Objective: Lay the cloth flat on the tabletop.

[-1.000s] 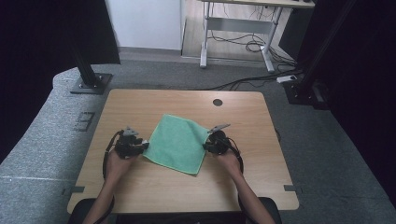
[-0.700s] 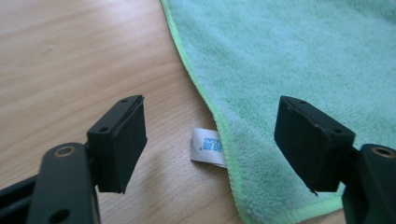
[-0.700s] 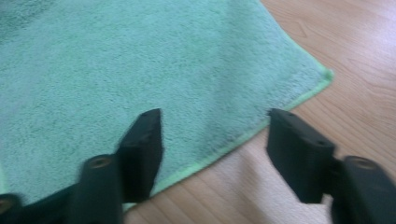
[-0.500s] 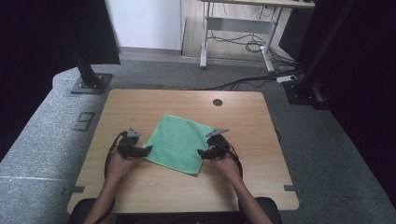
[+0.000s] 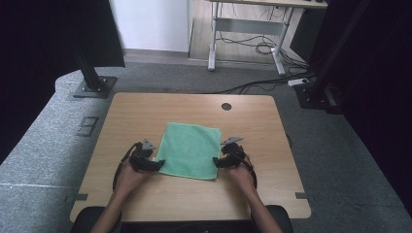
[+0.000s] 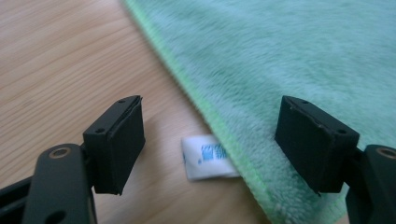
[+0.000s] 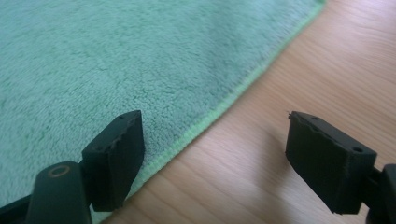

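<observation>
Green fleecy microfibre cloth (image 5: 190,150), roughly square with a stitched lighter-green hem, lies flat on the middle of the pale wood-grain tabletop (image 5: 145,111), its nap soft and fuzzy against the smooth streaked board. A small white fabric label (image 6: 208,157) with blue print sticks out from the hem near one corner and rests on the wood. The left tool (image 5: 154,163) sits low at the cloth's near left corner; its blocky matt-black jaws have just been opening and stand spread, hem and label lying between them unpressed. The right tool (image 5: 219,161) sits at the near right corner, its jaws likewise just opened and standing apart, one over the fleece, the other over bare wood, the hem running between them ungripped. A round dark hole (image 5: 226,106) marks the tabletop's far side
</observation>
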Demonstrator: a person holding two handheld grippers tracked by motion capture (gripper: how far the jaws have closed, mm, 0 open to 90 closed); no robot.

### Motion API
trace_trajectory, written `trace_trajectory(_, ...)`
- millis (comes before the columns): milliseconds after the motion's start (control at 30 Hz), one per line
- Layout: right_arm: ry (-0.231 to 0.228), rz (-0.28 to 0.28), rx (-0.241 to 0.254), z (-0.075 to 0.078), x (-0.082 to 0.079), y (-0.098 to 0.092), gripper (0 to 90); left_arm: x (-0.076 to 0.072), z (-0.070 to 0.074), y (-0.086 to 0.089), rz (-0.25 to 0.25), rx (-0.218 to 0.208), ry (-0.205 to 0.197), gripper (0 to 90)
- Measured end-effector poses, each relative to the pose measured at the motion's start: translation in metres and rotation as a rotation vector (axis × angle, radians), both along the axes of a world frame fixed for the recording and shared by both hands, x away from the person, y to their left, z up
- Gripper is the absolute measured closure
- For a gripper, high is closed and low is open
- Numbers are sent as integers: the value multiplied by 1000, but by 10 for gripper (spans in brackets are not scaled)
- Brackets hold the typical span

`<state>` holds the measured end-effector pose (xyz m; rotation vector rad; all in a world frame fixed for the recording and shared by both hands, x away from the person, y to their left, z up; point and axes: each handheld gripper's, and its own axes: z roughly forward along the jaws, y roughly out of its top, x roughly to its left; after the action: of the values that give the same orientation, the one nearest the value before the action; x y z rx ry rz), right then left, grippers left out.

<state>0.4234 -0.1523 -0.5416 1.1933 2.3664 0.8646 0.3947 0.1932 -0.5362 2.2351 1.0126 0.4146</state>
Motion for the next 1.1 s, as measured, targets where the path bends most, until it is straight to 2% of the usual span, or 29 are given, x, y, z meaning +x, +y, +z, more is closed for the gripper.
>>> trace_trajectory(33, -1, -7, -3, 0, 1, -3, 196, 0, 0, 0, 0, 0, 0, 218)
trace_trajectory(67, -2, -16, -3, 0, 2, -7, 197, 0, 5, -4, 0, -18, -32, 218)
trace_trajectory(133, -3, -23, -4, 0, 2, -10, 198, 1, 6, -5, 8, -23, -45, 217)
trace_trajectory(200, -1, -44, 7, -1, 3, -18, 199, 5, 4, -3, 32, 0, -56, 218)
trace_trajectory(267, 1, -46, 9, -1, 3, -20, 199, 5, 1, -3, 32, 6, -47, 218)
trace_trajectory(333, 3, -47, 22, -2, 3, -21, 203, 6, -4, -5, 36, 34, -34, 219)
trace_trajectory(467, -9, -42, 12, -1, 1, -20, 219, 5, -4, -6, 38, 31, -28, 231)
trace_trajectory(667, 10, -37, 32, -2, -1, -24, 215, 2, -5, -5, 26, 3, -2, 232)
trace_trajectory(1000, 13, -41, 47, -3, -2, -31, 208, 0, -7, -11, 7, -13, -3, 231)
trace_trajectory(1100, 9, -37, 48, -3, -2, -32, 209, -1, -6, -11, 5, -5, -5, 227)
